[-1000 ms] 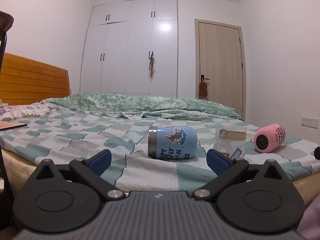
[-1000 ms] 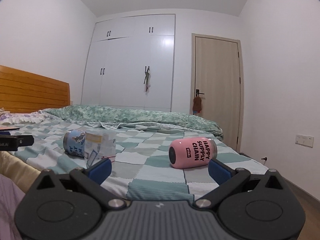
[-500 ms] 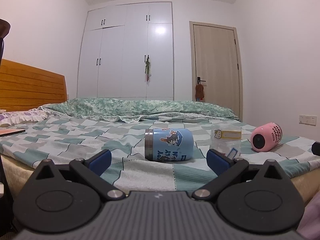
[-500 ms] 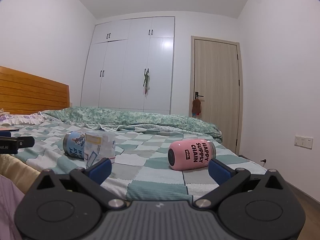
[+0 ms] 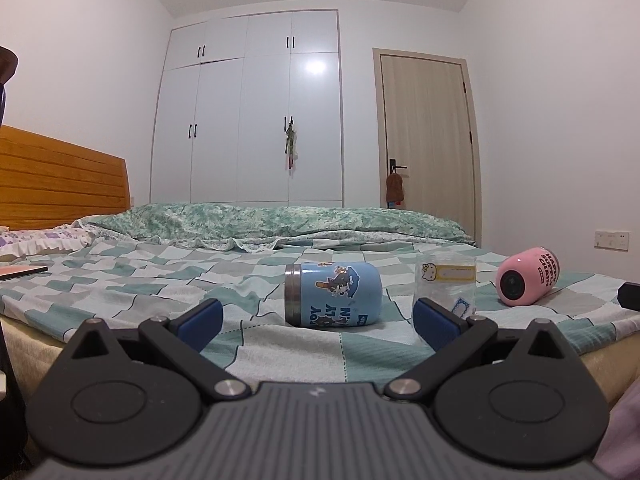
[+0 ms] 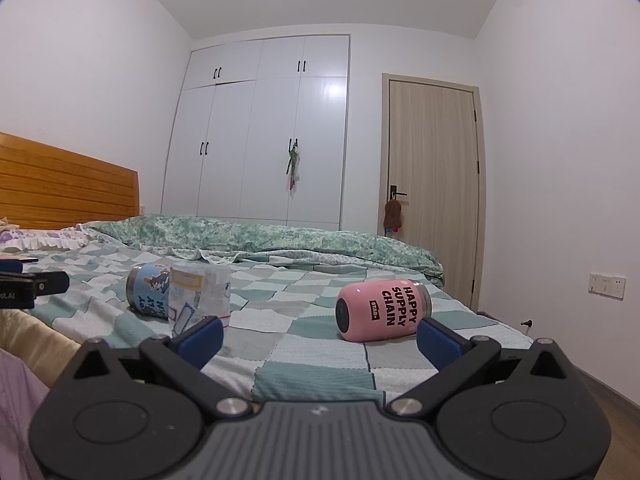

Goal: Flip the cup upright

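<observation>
A blue cartoon cup [image 5: 333,294] lies on its side on the checkered bed, its steel rim facing left. It also shows in the right wrist view [image 6: 147,297]. A pink cup [image 6: 382,311] printed "HAPPY SUPPLY CHAIN" lies on its side, base toward me; it also shows in the left wrist view [image 5: 527,287]. A clear plastic cup [image 5: 447,287] with a sticker stands between them [image 6: 199,297]. My left gripper [image 5: 318,322] is open, short of the blue cup. My right gripper [image 6: 320,338] is open, short of the pink cup.
The bed [image 5: 140,276] has a wooden headboard [image 5: 60,184] at the left and a rumpled green quilt [image 5: 260,220] at the back. A white wardrobe [image 5: 256,108] and a door [image 5: 428,136] stand behind. The left gripper's edge [image 6: 28,288] shows at the left of the right wrist view.
Both cameras have tilted slightly upward and drawn a little nearer the bed. The cups have not moved. Both grippers stay open.
</observation>
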Tool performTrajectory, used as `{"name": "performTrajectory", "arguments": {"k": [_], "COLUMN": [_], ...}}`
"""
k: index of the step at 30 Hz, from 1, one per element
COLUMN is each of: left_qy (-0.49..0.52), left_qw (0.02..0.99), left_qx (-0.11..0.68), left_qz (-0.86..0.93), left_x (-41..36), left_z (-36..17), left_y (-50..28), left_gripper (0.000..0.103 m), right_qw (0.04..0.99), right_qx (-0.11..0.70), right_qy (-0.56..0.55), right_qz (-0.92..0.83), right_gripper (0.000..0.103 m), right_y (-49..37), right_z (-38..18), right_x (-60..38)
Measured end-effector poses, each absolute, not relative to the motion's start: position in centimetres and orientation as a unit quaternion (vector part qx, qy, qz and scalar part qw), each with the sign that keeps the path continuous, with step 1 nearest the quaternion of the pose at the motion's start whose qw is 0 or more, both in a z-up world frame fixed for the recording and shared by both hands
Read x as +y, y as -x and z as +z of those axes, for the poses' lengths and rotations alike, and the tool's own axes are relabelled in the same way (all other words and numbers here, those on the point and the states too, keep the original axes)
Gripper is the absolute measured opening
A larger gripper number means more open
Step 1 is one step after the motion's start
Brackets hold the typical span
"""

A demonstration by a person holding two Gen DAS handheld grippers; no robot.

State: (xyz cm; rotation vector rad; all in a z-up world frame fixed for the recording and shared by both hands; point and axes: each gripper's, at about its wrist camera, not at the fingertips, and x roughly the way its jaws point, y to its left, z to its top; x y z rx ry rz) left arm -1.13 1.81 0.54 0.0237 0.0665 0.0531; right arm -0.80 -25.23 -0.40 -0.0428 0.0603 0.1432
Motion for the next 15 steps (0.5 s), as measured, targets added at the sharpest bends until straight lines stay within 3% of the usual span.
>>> {"name": "performTrajectory", "arguments": {"k": [15], "left_qy": [-0.011], "left_qw": [0.999], "left_qx": [0.030], "left_qz": [0.024], "left_x": [1.82], "left_z": [0.52], "left_y": [1.26], "left_gripper": [0.103], "right_qw": [0.997], "right_qx": [0.030], "right_qy": [0.022], "right_qz": [0.072], "right_gripper": [0.103], "right_y": [0.81], "right_z": [-0.41], "right_x": [-25.22]}}
